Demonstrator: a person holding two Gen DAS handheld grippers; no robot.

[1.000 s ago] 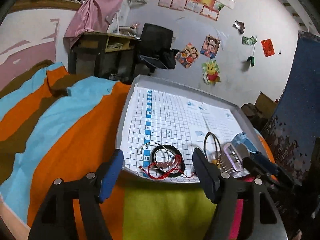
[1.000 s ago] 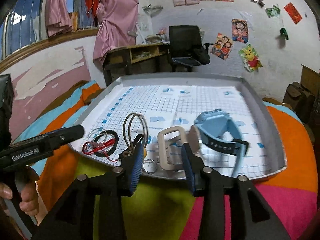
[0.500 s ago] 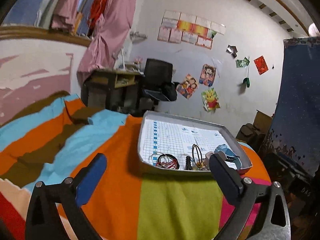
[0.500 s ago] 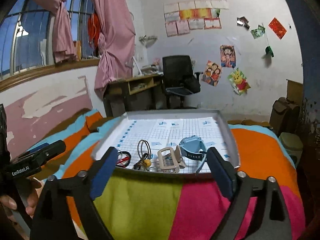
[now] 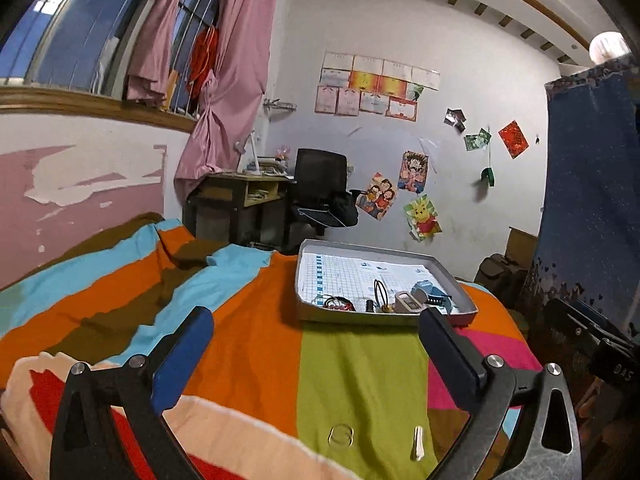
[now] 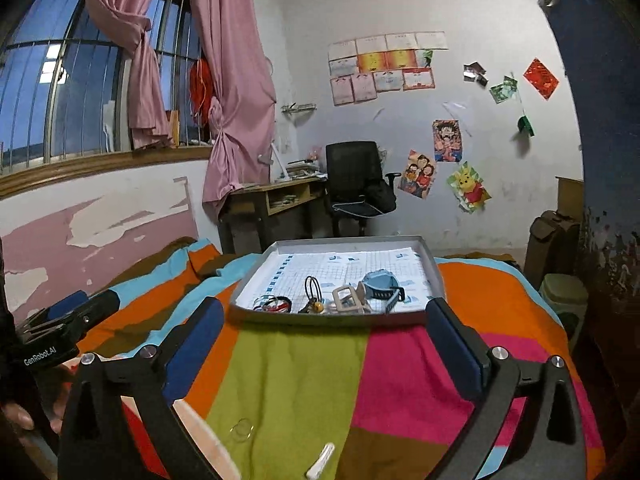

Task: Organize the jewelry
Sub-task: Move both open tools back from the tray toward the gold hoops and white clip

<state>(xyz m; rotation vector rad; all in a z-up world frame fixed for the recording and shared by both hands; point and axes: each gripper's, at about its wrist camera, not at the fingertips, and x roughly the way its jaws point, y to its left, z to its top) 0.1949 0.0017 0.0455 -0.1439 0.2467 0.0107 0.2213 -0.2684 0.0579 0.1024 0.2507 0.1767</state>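
Observation:
A grey tray (image 5: 384,316) (image 6: 320,316) lined with grid paper lies on a striped bedspread. Along its near side lie a red cord bracelet (image 5: 340,304) (image 6: 276,303), black loops (image 5: 380,290) (image 6: 312,284), a beige watch (image 5: 408,303) (image 6: 347,300) and a blue watch (image 5: 430,292) (image 6: 380,282). A clear ring (image 5: 341,435) (image 6: 241,429) and a white clip (image 5: 417,443) (image 6: 320,457) rest on the green stripe, close below the grippers. My left gripper (image 5: 312,320) stands wide open and empty, short of the tray. My right gripper (image 6: 325,312) is opening, with nothing between its fingers.
The bedspread (image 5: 248,320) stretches left and toward me. A desk (image 6: 280,196) and black chair (image 6: 354,176) stand behind the tray by the wall. A dark blue cloth (image 5: 592,200) hangs at the right. A hand holds the left gripper's body (image 6: 60,328).
Both grippers have drawn back from the tray and risen, and their jaws have spread wide. The tray now looks small and far. The ring and white clip have come into view.

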